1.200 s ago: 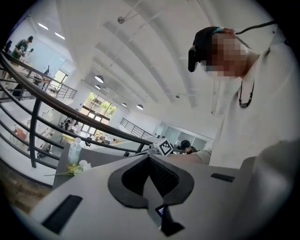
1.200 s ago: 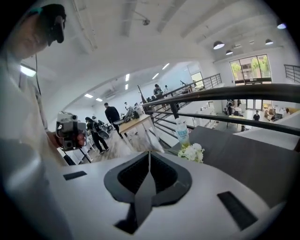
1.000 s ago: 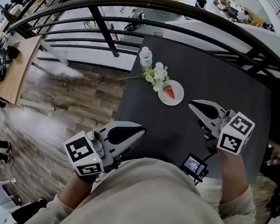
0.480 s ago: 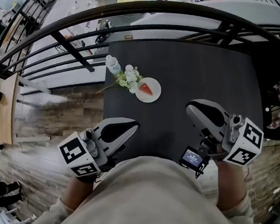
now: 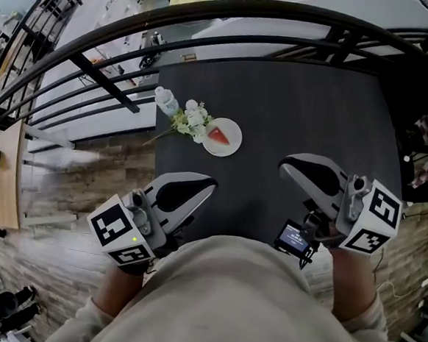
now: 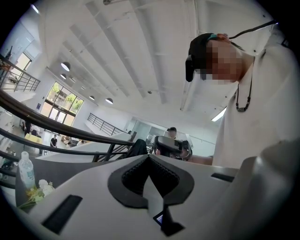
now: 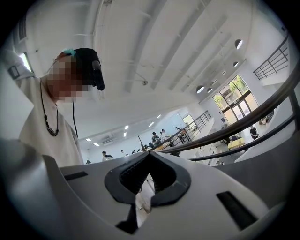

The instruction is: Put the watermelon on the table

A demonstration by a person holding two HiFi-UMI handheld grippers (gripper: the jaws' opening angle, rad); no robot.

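Observation:
A red watermelon slice (image 5: 217,136) lies on a small white plate (image 5: 231,143) at the left side of the dark table (image 5: 315,108). Both grippers hover over the table's near edge, close to the person's body and well apart from the plate. My left gripper (image 5: 212,181) points toward the plate with its jaws together and nothing between them. My right gripper (image 5: 283,165) is also shut and empty. In the left gripper view the jaw tips (image 6: 149,157) meet, and in the right gripper view my right gripper (image 7: 149,154) likewise shows closed tips.
White flowers (image 5: 192,120) and a water bottle (image 5: 165,100) lie just left of the plate, near the table's left edge. A dark curved railing (image 5: 211,19) runs behind the table. A small screen device (image 5: 295,241) hangs by the right gripper. Wooden floor lies to the left.
The view has swung, so the table and plate sit further left in the picture. The right gripper has lifted and drawn back a little; the left has shifted slightly. Both stay shut.

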